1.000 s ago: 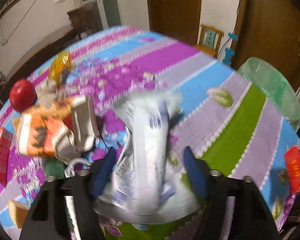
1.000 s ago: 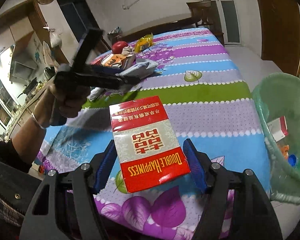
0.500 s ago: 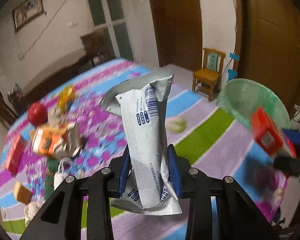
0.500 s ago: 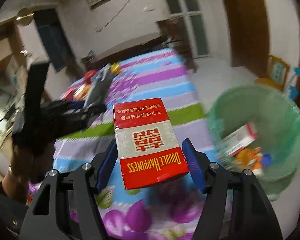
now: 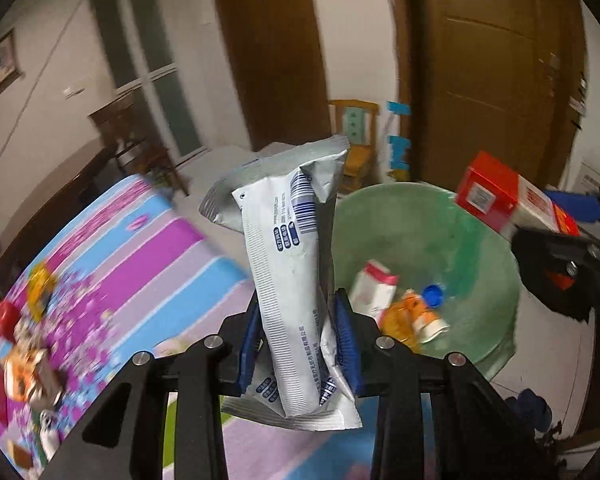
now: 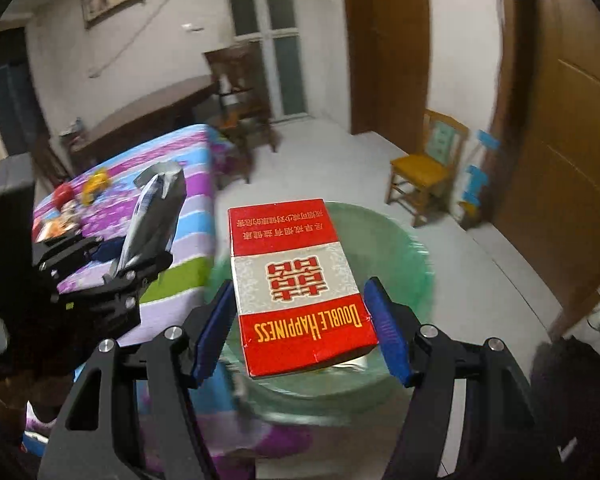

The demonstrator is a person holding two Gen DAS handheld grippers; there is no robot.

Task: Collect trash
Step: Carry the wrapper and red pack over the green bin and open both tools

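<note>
My left gripper [image 5: 298,340] is shut on a white and silver wrapper [image 5: 292,264] and holds it upright in the air, just left of the green trash bin [image 5: 480,240]. My right gripper [image 6: 302,328] is shut on a red and white Double Happiness carton [image 6: 296,280] and holds it over the green bin [image 6: 416,276]. The carton [image 5: 504,204] also shows at the bin's far right rim in the left wrist view. The left gripper with the wrapper [image 6: 152,216] shows at the left of the right wrist view.
The bin holds a white and pink box [image 5: 370,288], an orange packet [image 5: 400,316] and a blue cap [image 5: 434,294]. The table with a striped cloth [image 5: 148,264] carries more litter and a red apple [image 5: 6,314] at the left. A wooden chair [image 6: 428,168] stands by the door.
Both grippers have swung from over the table towards the bin. The carton is now above the bin's opening and the wrapper is beside its rim.
</note>
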